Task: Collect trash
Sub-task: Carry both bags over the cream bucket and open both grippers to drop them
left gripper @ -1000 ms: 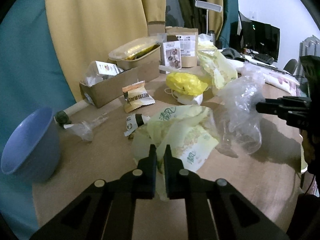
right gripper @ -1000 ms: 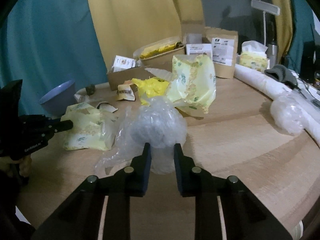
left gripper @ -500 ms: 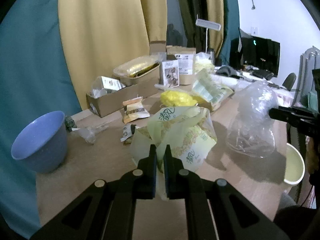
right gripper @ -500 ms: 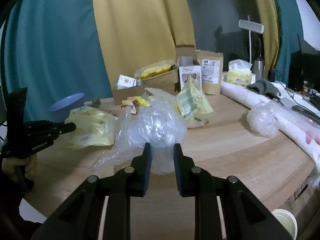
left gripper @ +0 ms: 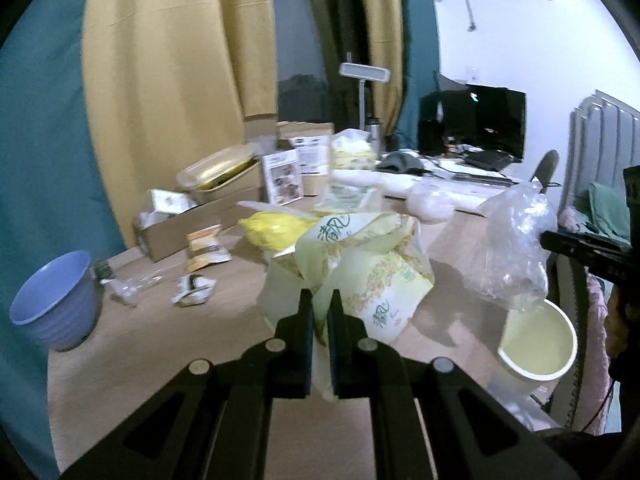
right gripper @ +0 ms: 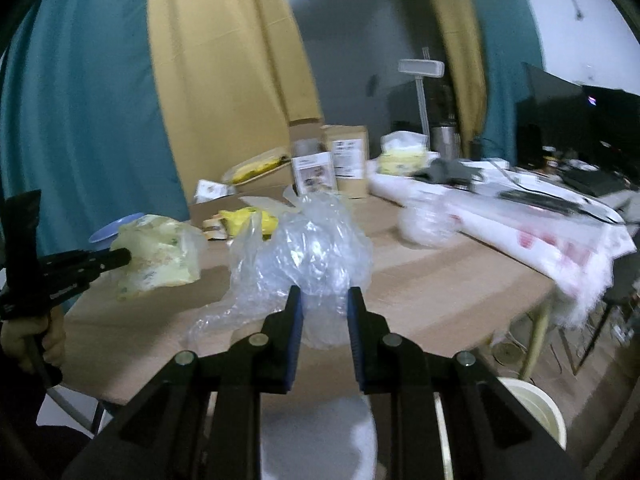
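Observation:
My left gripper (left gripper: 319,312) is shut on a crumpled pale yellow-green printed bag (left gripper: 360,264) and holds it above the wooden table (left gripper: 160,352). My right gripper (right gripper: 323,304) is shut on a clear crumpled plastic bag (right gripper: 308,248), also lifted off the table. In the left wrist view the clear bag (left gripper: 512,248) hangs at the right, just above a pale bin (left gripper: 536,344) beside the table edge. In the right wrist view the yellow-green bag (right gripper: 160,252) hangs at the left, and the bin's rim (right gripper: 540,404) shows at the lower right.
On the table lie a blue bowl (left gripper: 52,300), a snack wrapper (left gripper: 206,248), a small torn wrapper (left gripper: 192,290), a yellow bag (left gripper: 272,226) and cardboard boxes (left gripper: 200,220). A white roll (right gripper: 520,224) and a bubble-wrap ball (right gripper: 428,220) lie at the right.
Both grippers have risen and pulled back from the table, each carrying its bag. The clear bag has moved out over the pale bin, which has come into view.

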Demonstrator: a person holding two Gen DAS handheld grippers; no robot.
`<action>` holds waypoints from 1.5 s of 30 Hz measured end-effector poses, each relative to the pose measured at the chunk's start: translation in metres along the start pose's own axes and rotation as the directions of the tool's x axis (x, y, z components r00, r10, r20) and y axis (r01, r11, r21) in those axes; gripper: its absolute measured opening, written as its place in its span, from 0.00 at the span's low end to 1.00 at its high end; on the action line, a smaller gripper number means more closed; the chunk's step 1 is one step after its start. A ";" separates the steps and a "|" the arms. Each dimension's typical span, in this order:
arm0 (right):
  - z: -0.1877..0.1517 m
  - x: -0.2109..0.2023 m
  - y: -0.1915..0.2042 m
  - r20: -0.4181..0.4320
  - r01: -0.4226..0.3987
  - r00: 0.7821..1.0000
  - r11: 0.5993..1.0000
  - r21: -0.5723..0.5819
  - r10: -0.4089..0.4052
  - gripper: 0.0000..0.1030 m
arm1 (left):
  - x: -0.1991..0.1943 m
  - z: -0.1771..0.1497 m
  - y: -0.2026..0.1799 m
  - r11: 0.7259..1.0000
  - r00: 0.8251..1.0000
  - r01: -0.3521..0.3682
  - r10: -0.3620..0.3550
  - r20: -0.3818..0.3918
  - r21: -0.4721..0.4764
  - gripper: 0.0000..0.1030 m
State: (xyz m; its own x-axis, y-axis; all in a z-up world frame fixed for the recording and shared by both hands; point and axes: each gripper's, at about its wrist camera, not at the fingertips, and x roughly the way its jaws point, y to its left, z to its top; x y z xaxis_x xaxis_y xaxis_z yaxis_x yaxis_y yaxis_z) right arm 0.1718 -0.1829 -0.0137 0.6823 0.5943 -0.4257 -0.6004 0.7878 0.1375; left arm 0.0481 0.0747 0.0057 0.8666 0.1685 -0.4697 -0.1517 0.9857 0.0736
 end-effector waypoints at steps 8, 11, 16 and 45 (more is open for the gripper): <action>-0.033 -0.043 -0.074 0.008 0.114 0.993 0.989 0.095 -0.115 0.19 | 0.008 0.012 -0.067 0.994 0.996 0.088 -0.088 -0.002 0.071 0.06; -0.045 -0.054 -0.100 0.001 0.148 0.989 0.980 0.135 -0.149 0.20 | 0.014 0.016 -0.095 0.986 0.992 0.128 -0.127 -0.012 0.105 0.06; -0.067 -0.068 -0.136 -0.016 0.199 0.980 0.964 0.177 -0.199 0.20 | 0.027 0.020 -0.144 0.966 0.980 0.197 -0.194 -0.035 0.165 0.06; -0.115 -0.075 -0.226 -0.126 0.352 0.936 0.877 0.327 -0.328 0.70 | 0.134 0.016 -0.298 0.821 0.828 0.537 -0.468 -0.308 0.196 0.28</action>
State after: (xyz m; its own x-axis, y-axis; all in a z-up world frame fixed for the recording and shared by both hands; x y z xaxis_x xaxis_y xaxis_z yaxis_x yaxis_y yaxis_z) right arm 0.2079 -0.4243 -0.1158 0.7834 0.2773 -0.5562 -0.1500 0.9528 0.2638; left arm 0.2169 -0.1962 -0.0655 0.6427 -0.3242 -0.6941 0.4335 0.9010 -0.0194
